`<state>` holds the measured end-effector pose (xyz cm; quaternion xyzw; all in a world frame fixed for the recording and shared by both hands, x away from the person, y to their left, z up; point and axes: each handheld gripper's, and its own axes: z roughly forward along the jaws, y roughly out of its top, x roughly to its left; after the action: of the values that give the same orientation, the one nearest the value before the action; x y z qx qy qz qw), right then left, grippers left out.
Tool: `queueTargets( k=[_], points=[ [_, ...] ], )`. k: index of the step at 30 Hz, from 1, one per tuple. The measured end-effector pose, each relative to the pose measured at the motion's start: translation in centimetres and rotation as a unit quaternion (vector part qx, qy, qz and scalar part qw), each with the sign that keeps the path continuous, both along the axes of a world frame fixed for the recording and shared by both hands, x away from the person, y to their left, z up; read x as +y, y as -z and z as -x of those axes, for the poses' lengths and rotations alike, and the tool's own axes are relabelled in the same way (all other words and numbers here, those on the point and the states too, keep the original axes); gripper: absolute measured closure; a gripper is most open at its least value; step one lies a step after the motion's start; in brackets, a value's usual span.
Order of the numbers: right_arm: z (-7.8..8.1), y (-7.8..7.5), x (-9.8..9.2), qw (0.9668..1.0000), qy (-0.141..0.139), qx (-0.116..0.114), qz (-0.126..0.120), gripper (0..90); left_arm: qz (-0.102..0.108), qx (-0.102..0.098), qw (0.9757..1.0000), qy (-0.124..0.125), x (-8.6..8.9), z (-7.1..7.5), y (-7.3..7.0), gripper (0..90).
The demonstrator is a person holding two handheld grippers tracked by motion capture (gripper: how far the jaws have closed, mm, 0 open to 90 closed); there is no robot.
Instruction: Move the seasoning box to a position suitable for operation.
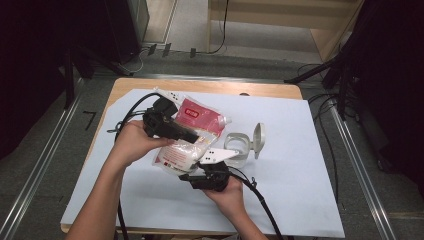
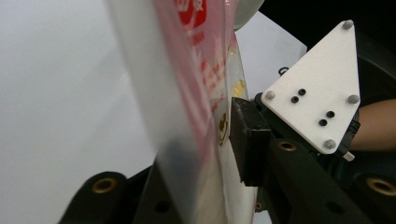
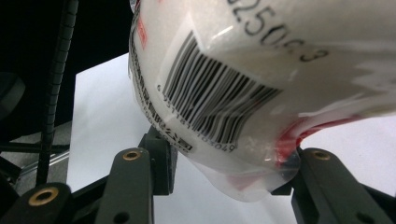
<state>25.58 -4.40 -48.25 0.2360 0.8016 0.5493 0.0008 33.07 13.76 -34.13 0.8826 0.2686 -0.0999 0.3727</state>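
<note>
A clear bag [image 1: 192, 134] of white grains, with red print and a barcode, is held above the white sheet [image 1: 295, 190]; the left gripper [image 1: 187, 134] pinches its flat edge; the right gripper [image 1: 202, 167] clamps its bottom corner; a clear jar [image 1: 239, 145] stands beside.

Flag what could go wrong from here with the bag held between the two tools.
1. The right tool pinches only the bottom corner of the bag of white granules; that thin film could slip out or tear.
2. The bag's spout points towards the open clear jar but looks short of its mouth, so granules might land on the white sheet.
</note>
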Motion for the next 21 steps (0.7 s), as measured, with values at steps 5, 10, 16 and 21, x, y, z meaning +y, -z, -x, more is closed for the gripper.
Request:
queueTargets(
  k=[5,10,16,21],
  points=[
    [0.1,0.0,0.5,1.0,0.007,-0.005,0.001,54.8,-0.004,0.025,0.9997,-0.005,-0.3,0.1,-0.3,88.3],
    [0.4,-0.1,0.6,0.9997,0.021,-0.009,0.004,52.1,0.023,0.063,0.9971,-0.035,0.1,-0.5,-0.1,90.0],
    [0.7,0.5,1.0,0.9981,0.053,-0.026,0.014,49.4,0.035,0.094,0.9916,-0.081,1.0,-1.0,0.4,90.0],
    [1.0,0.8,1.6,0.9937,0.085,-0.06,0.042,48.8,0.037,0.109,0.9881,-0.102,1.1,-1.2,0.6,90.0]
  ],
)
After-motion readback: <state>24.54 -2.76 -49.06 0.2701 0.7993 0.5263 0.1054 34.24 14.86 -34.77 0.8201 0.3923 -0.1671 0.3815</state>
